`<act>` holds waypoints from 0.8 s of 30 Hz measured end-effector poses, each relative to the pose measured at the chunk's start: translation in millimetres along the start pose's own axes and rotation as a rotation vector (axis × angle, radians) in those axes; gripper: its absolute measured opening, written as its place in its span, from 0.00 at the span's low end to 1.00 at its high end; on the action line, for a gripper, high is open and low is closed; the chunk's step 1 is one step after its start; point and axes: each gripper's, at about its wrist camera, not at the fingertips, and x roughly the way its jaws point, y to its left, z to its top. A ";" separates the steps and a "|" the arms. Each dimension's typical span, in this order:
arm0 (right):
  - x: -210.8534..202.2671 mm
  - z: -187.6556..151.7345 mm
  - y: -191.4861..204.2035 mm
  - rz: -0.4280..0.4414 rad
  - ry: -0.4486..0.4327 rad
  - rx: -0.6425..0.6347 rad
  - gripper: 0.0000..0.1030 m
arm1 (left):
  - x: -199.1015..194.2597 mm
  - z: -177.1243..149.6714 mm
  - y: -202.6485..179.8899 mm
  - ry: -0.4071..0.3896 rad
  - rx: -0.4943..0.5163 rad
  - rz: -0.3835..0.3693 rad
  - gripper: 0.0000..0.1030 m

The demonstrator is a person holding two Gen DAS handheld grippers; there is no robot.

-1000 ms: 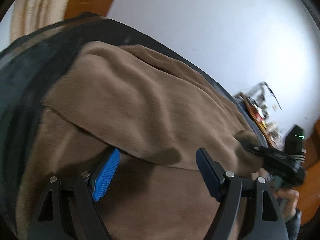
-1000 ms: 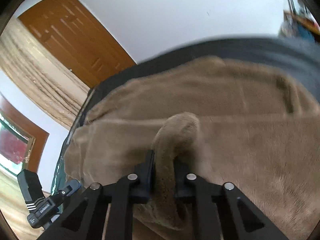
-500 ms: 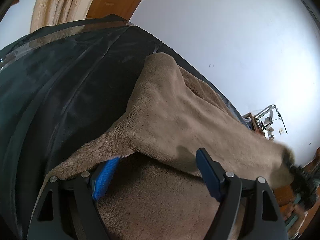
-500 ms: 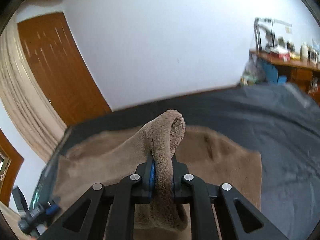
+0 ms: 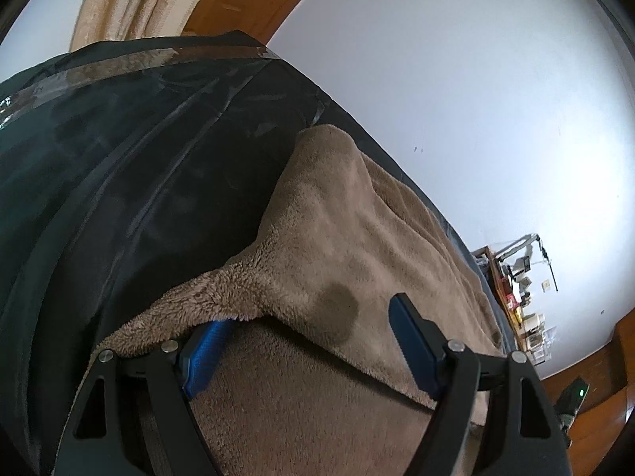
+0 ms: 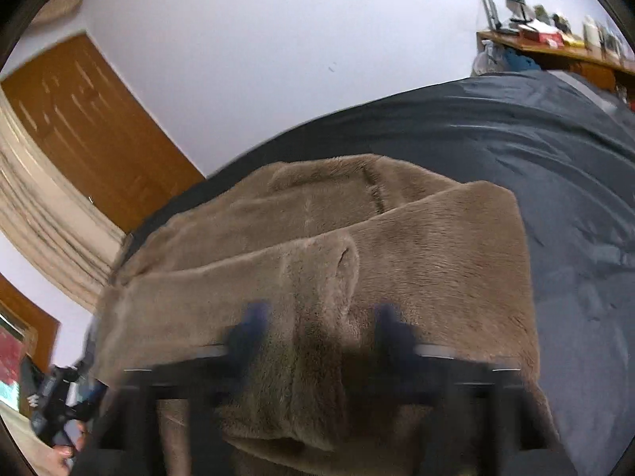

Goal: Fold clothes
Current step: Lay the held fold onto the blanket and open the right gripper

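A: Left wrist view, item one: your brown fleece garment (image 5: 357, 238), plush pile, lying on the dark sheet (image 5: 139, 158) with one layer folded over another; a darker smudge shows near the fold's edge. Where do your jaws stand?

B: Your left gripper (image 5: 305, 341) is spread wide, gripping nothing; the fleece edge drapes over the blue pad (image 5: 206, 353) of one finger. Change?

A: Half a second back the far corner was stretched up toward the other gripper; now it lies flat. A second back the fleece filled nearly the whole frame.

B: Hard to make out?

A: The lower layer is cut off by the frame; the shelf clutter (image 5: 524, 297) is too small to name.

B: Right wrist view?

A: Same garment (image 6: 397, 246), folded into a band on the sheet (image 6: 555, 158). Your right gripper (image 6: 317, 329) is opening; a ridge of fleece sits between the fingers, pads clear of it. Earlier they pinched a raised loop.

B: Obscured?

A: The fingers are motion-blurred; your left gripper (image 6: 55, 404) is only partly seen at the edge
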 end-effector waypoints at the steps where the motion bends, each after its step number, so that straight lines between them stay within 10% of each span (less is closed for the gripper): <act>1: -5.6 0.1 -3.9 0.019 -0.013 0.017 0.83 | -1.1 0.5 1.0 -0.004 -0.007 -0.001 0.79; 12: -46.7 -18.4 48.7 -0.050 -0.204 -0.277 0.83 | -11.2 -2.4 0.4 -0.056 0.037 0.053 0.79; 16: -18.4 -23.2 74.1 0.014 -0.091 -0.422 0.83 | -6.4 1.7 7.3 -0.047 0.012 0.051 0.79; 19: 18.0 -34.8 67.8 -0.095 0.052 -0.448 0.83 | -8.5 -1.2 4.3 -0.045 0.028 0.063 0.80; 24: 25.0 -47.8 69.2 -0.177 0.046 -0.523 0.84 | -8.7 -3.5 3.8 -0.044 0.044 0.076 0.80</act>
